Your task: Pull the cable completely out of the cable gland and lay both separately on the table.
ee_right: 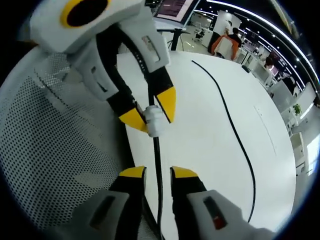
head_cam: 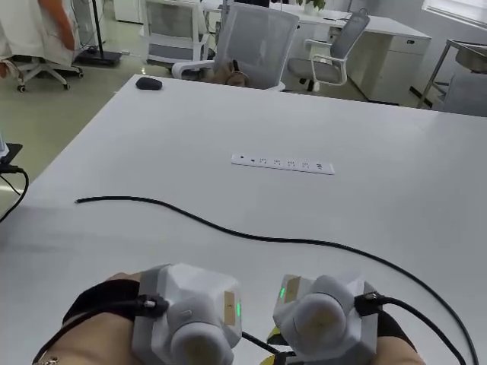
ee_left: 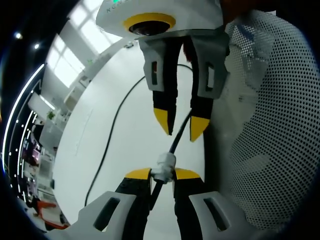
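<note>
In both claw views I see the left claw clamped on the small white plastic cable gland. The right claw sits narrow around the thin black cable just ahead; I cannot tell whether it grips. Head view adds cable trailing beyond both claws across the white desk.

a white table carries a black cable, a power strip and a dark mouse.
</note>
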{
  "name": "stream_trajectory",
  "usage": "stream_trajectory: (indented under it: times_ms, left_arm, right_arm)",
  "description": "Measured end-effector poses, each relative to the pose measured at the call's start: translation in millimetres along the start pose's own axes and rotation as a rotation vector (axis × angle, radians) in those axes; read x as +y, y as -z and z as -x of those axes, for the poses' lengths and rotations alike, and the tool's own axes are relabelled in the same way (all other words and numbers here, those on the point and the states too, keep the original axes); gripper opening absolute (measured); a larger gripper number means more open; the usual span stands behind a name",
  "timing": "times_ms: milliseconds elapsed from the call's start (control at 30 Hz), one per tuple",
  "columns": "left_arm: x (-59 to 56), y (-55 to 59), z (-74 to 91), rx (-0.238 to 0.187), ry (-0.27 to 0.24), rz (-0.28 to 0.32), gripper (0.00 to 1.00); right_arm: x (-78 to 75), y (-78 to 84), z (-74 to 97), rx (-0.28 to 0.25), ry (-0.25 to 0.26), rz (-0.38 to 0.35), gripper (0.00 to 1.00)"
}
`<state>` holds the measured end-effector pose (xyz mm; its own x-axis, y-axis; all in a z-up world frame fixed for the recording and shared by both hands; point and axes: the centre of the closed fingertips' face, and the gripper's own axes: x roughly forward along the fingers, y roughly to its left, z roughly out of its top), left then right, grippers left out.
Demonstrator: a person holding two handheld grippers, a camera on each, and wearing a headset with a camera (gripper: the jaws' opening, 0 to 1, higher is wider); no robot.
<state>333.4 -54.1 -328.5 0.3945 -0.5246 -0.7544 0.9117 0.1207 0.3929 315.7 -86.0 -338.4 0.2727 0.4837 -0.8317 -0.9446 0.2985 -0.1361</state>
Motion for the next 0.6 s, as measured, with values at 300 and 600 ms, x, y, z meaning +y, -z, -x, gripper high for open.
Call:
stream_trajectory:
  times_ms: [300, 600]
  left_arm:
    - [2.3, -0.7, -0.1, -0.011, -0.009, 0.004, 0.18]
    - [7.4, 0.9, 3.3, -0.009, -0.03, 0.034, 0.18]
  right_arm:
    - [1.2, -5.0, 1.8, -0.033, -0.005, -0.021, 0.04]
    - [-13.4, 39.7, 1.4, 0.164, 0.052, -0.066, 0.04]
